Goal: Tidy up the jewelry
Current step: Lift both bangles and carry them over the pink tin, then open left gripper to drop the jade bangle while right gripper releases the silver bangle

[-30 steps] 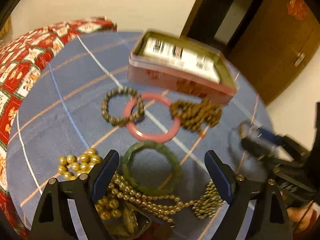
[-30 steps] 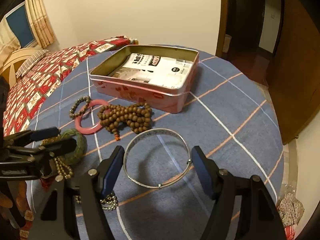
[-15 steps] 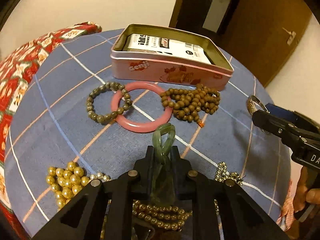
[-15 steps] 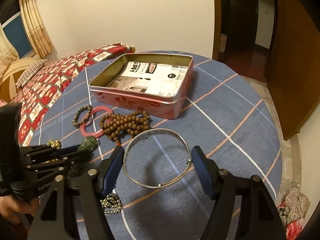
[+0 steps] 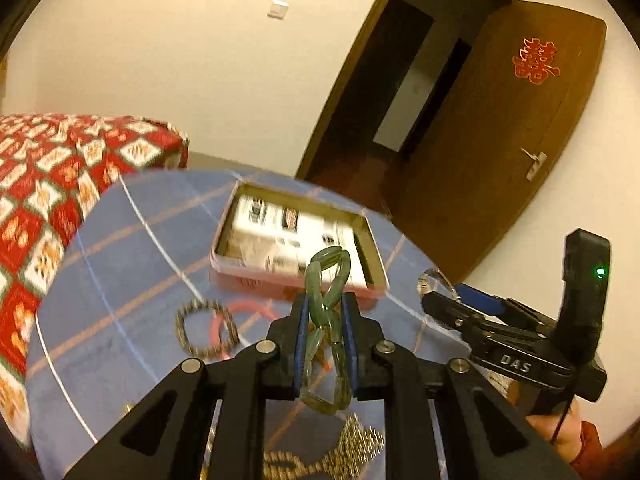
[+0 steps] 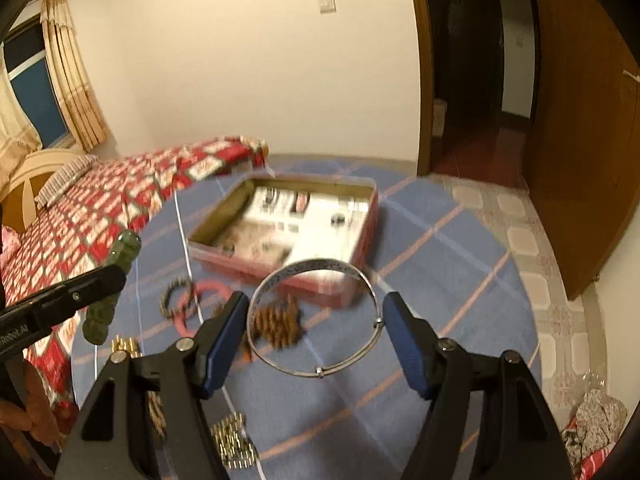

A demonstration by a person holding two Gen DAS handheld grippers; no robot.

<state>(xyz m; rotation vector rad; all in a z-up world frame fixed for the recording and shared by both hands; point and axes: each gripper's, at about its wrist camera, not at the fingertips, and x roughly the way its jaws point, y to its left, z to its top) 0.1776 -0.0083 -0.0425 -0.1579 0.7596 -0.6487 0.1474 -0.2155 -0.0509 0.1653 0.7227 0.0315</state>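
A green jade bracelet [image 5: 329,264] hangs squeezed into an oval between the pads of my left gripper [image 5: 324,308], which is shut on it above the table. From the right wrist view the same bracelet [image 6: 125,250] sticks up out of the left gripper [image 6: 110,276] at the left. My right gripper [image 6: 316,312] grips a thin silver bangle [image 6: 320,372] across its width, lifted off the cloth. The open pink tin [image 5: 248,276] with printed paper inside sits beyond both grippers. In the left wrist view the right gripper [image 5: 440,300] carries the bangle [image 5: 430,280] at the right.
A pink bangle [image 5: 248,308], a dark bead bracelet [image 5: 200,332] and brown wooden beads [image 6: 280,320] lie on the blue checked tablecloth [image 5: 120,260] before the tin. Gold bead chains [image 5: 352,440] lie near me. A red-quilted bed [image 5: 40,184] stands left, a brown door [image 5: 500,140] right.
The left jaws closed on the green bracelet and lifted it off the table. The right gripper rose with the silver bangle. Both views now tilt up toward the tin and the wall.
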